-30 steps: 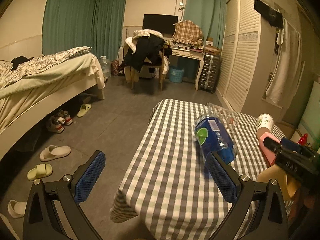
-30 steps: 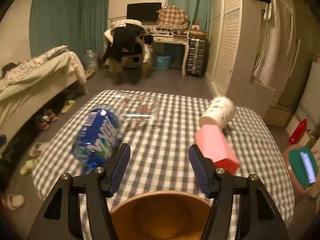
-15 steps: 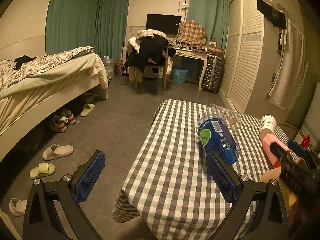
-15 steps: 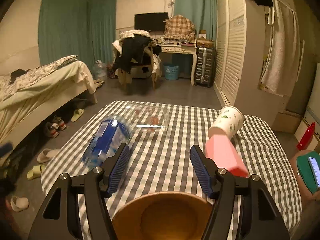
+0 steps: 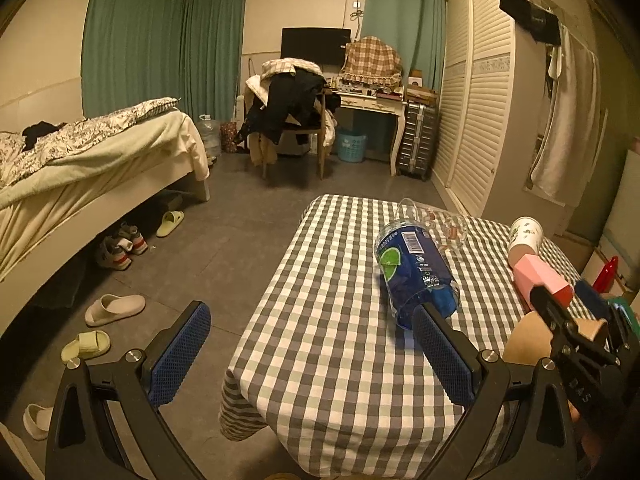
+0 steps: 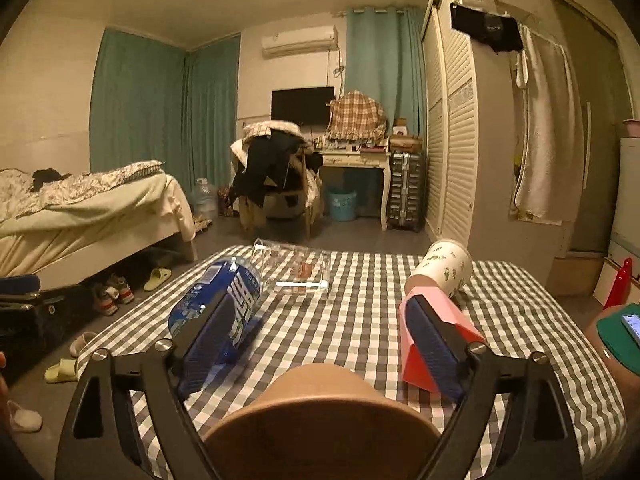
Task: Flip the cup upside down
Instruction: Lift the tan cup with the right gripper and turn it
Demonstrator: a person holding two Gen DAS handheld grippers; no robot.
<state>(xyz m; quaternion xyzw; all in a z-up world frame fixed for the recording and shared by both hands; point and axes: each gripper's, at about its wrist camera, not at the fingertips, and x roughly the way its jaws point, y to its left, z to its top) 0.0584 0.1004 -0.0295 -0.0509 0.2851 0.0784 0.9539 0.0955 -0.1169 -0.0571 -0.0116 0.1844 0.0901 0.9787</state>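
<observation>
Brown cup [image 6: 320, 416] mouth-down, axis vertical, between right gripper [image 6: 332, 344] fingers.

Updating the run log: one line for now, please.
left gripper open, empty | right gripper straddles brown cup, grip unclear | bottle lying on table

Tabletop [image 6: 360, 320]: covered in a grey-and-white checked cloth that hung over the edges.

Lying on it, by the right wrist view:
- blue labelled plastic bottle [image 6: 218, 308] on its side, at 9 o'clock;
- clear glass cup [image 6: 294, 270] on its side, at 11 o'clock, just beside the bottle;
- pink block [image 6: 440, 336] at 3 o'clock;
- white printed paper cup [image 6: 446, 266] on its side, at 1 o'clock, touching the far end of the block;
- brown wooden cup [image 6: 320, 416] at 6 o'clock, at the near edge; contact with the cloth could not be told.
</observation>
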